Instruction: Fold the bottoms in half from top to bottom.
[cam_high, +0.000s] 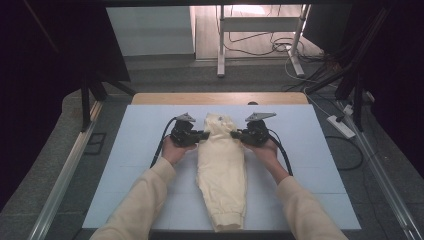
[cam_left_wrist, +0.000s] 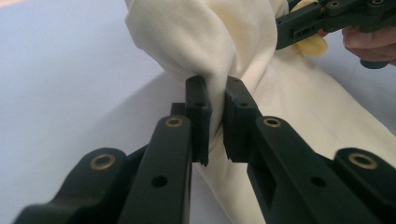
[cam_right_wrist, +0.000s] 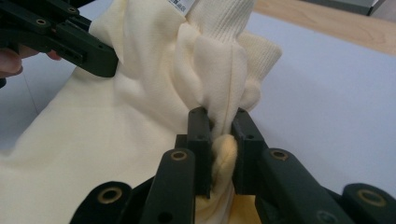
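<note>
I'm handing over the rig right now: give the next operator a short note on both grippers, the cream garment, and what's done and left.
Left gripper: jaws shut on a fold of the cream garment at its left side.
Right gripper: jaws shut on a bunched fold at its right side, below the ribbed edge.
Garment: lies lengthwise on the pale blue mat, far end gathered up between both grippers.
Done: both grips look secure.
Left: probably lift and spread or fold it; keep both grips level.

Both forearms are stretched forward; the left gripper (cam_high: 201, 135) and right gripper (cam_high: 236, 134) are clamped, jaws turned inward
</note>
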